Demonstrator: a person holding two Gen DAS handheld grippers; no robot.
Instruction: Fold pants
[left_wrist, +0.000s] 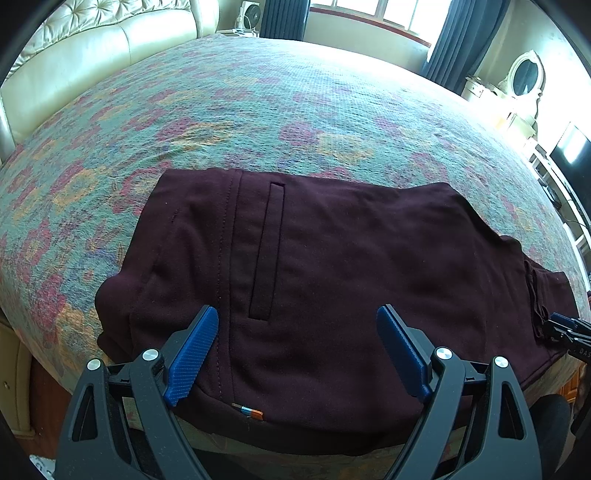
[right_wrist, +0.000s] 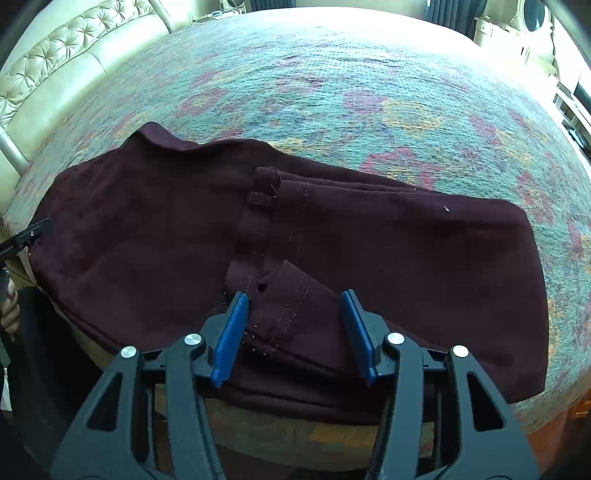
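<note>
Pants (left_wrist: 314, 266) lie folded on bed (left_wrist: 258, 110), near edge at 6 o'clock. Left tongs (left_wrist: 297, 343) and right tongs (right_wrist: 295, 328) both gape wide, empty. Advice: pinch all layers squarely before lifting.

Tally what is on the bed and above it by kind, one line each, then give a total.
Maroon pants: 1
Floral bedspread: 1
Open grippers with blue pads: 2, the left gripper and the right gripper
Total: 4
</note>
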